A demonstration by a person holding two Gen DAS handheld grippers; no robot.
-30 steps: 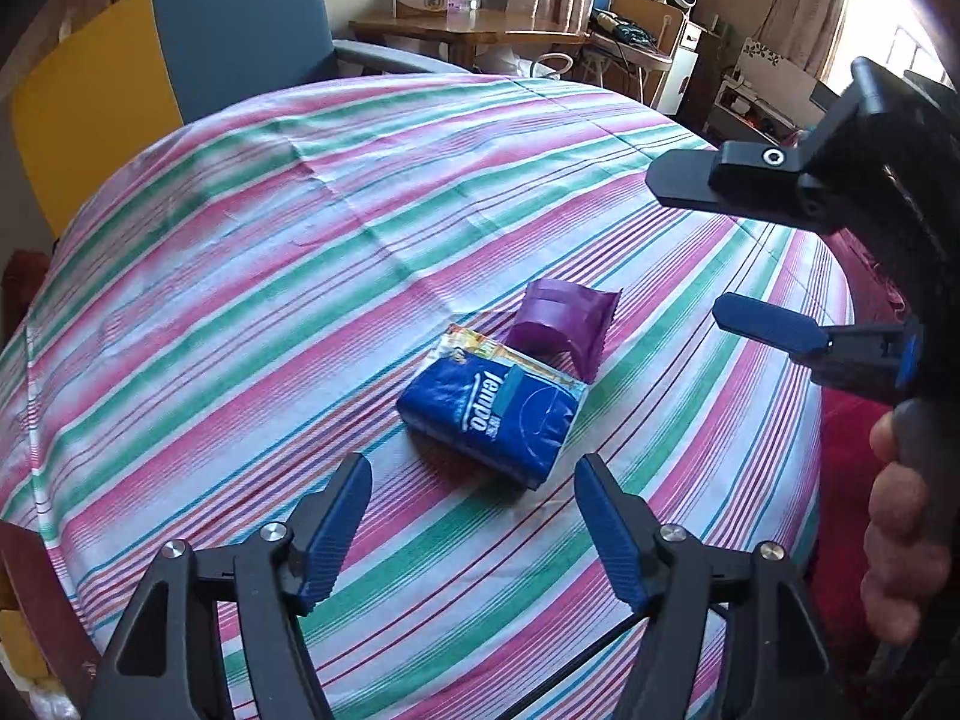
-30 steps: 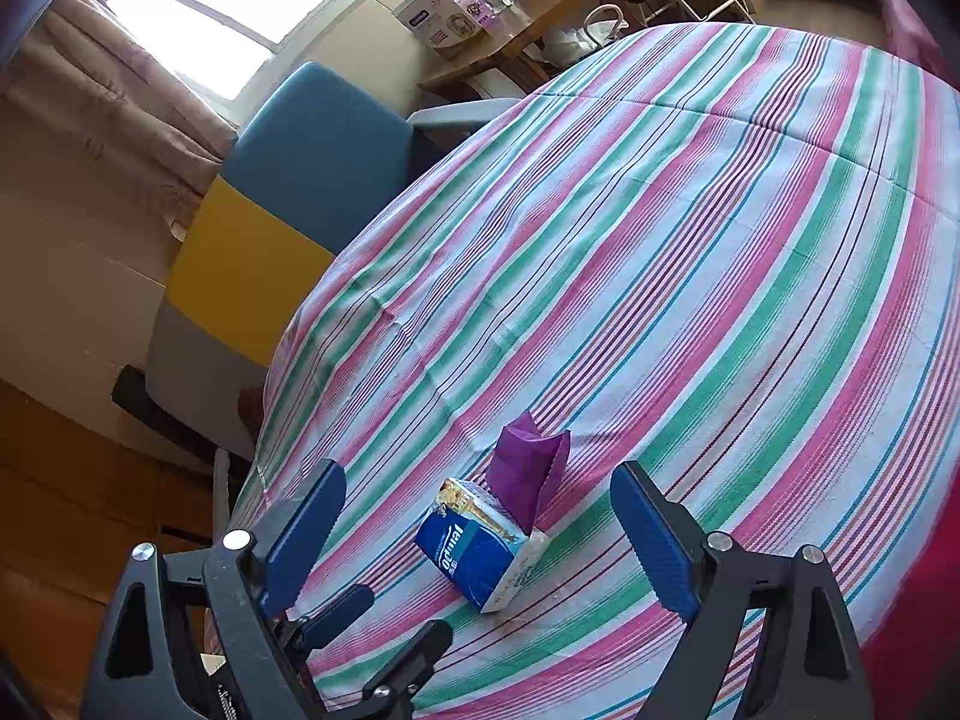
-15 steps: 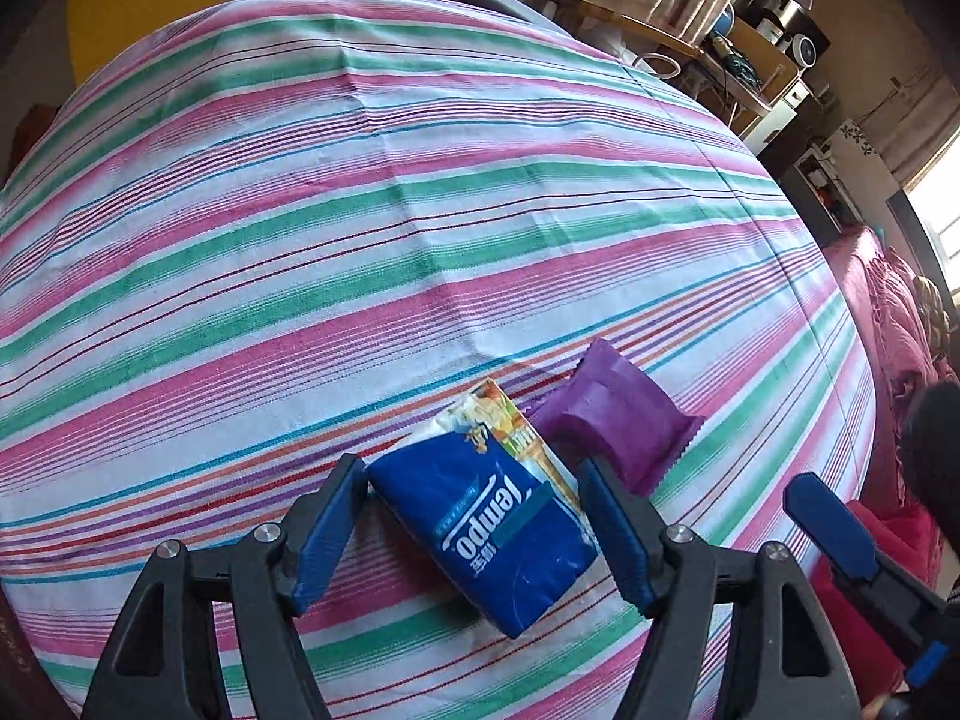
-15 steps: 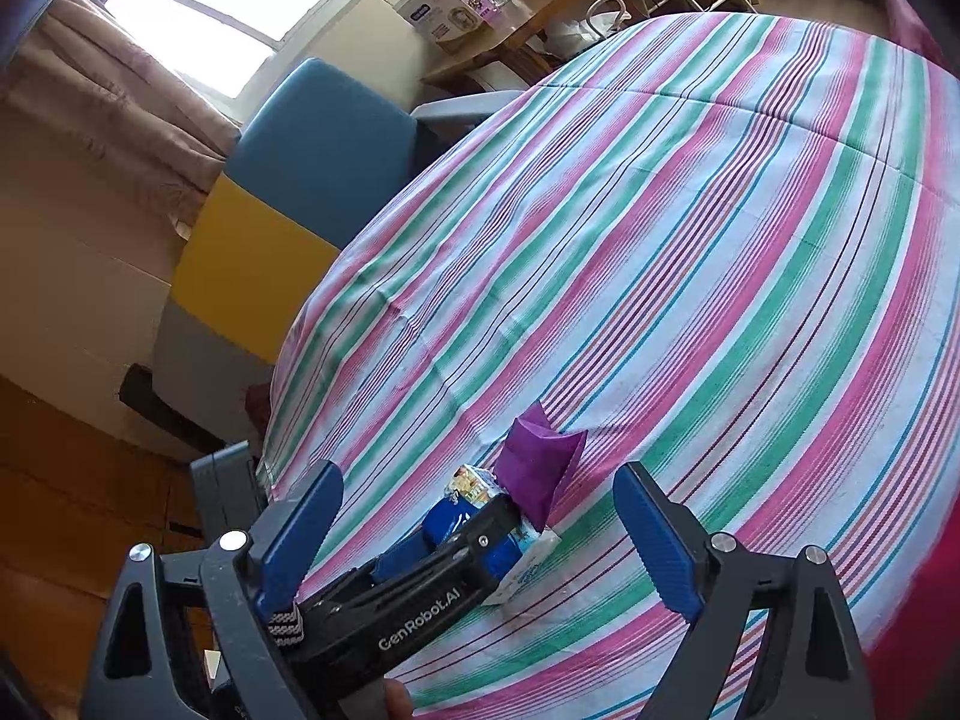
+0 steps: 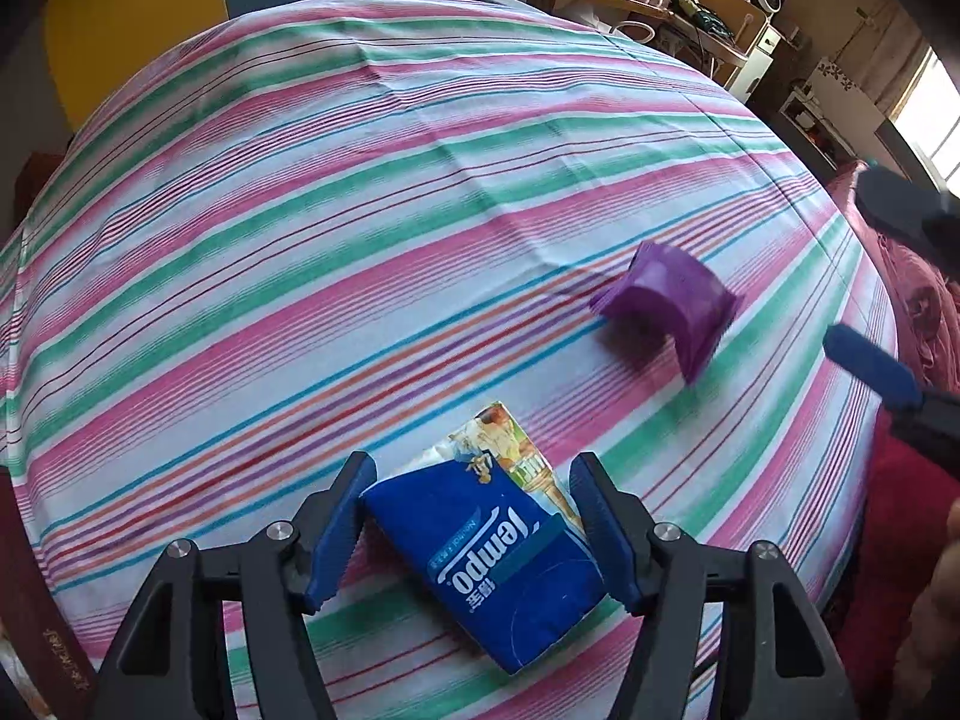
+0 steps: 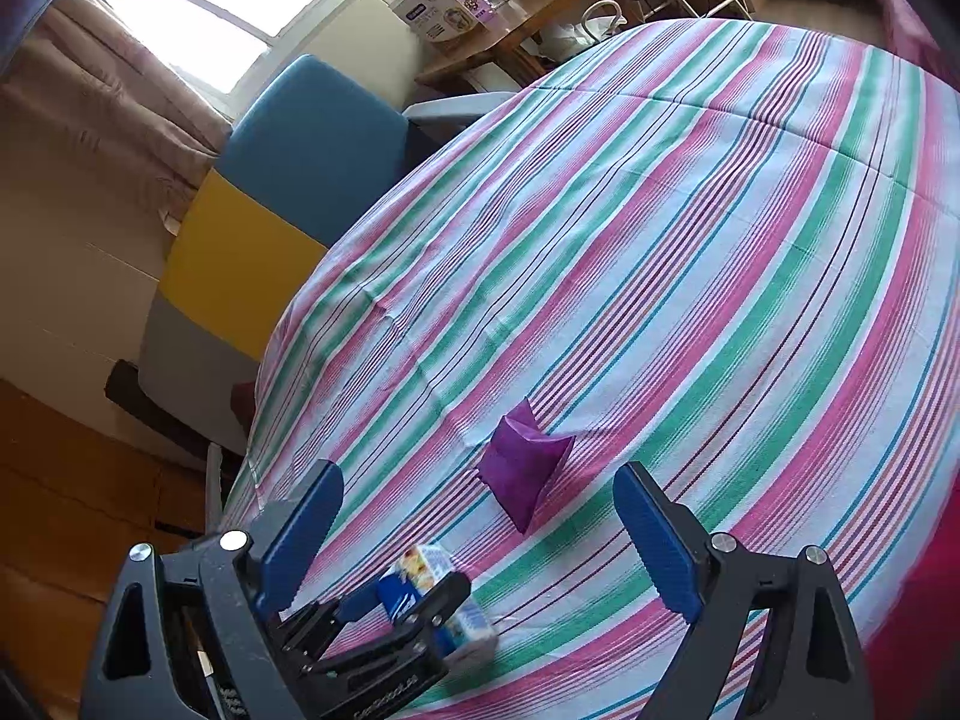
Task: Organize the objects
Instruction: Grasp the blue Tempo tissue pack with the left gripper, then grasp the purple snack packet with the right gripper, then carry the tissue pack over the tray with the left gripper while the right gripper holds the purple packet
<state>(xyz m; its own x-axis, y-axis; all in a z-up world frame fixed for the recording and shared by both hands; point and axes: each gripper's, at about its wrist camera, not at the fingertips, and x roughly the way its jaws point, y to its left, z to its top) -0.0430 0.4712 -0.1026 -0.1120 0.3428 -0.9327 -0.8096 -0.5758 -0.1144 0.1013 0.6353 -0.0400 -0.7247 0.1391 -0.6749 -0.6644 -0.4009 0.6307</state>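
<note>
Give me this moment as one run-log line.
left claw: closing around blue tissue pack | right claw: open, empty, above table | purple packet: on striped tablecloth, apart from pack

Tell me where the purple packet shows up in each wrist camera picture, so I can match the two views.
Left wrist view: the purple packet lies right of centre on the striped tablecloth, beyond the blue tissue pack.
Right wrist view: the purple packet sits just below centre, ahead of the right gripper, which has nothing between its fingers.
Shared landmark: the blue tissue pack, which the left gripper is closing around.
</note>
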